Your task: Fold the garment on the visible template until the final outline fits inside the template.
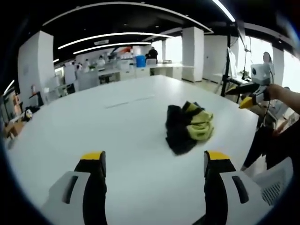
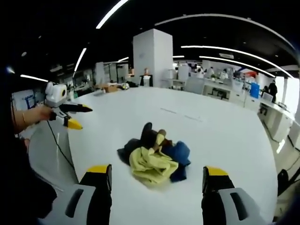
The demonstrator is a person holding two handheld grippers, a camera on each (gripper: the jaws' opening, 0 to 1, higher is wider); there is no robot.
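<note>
A crumpled garment, dark with yellow-green parts, lies in a heap on the white table. In the right gripper view the same garment shows yellow, blue and black folds just beyond my jaws. My left gripper is open above the table, short of the heap, with nothing between its jaws. My right gripper is open too, close in front of the heap. The right gripper also appears at the right of the left gripper view, and the left gripper at the left of the right gripper view, both held in the air.
Faint thin lines mark the tabletop beyond the garment. The table's edge runs close to a person's arm. Desks, white pillars and office gear stand far behind.
</note>
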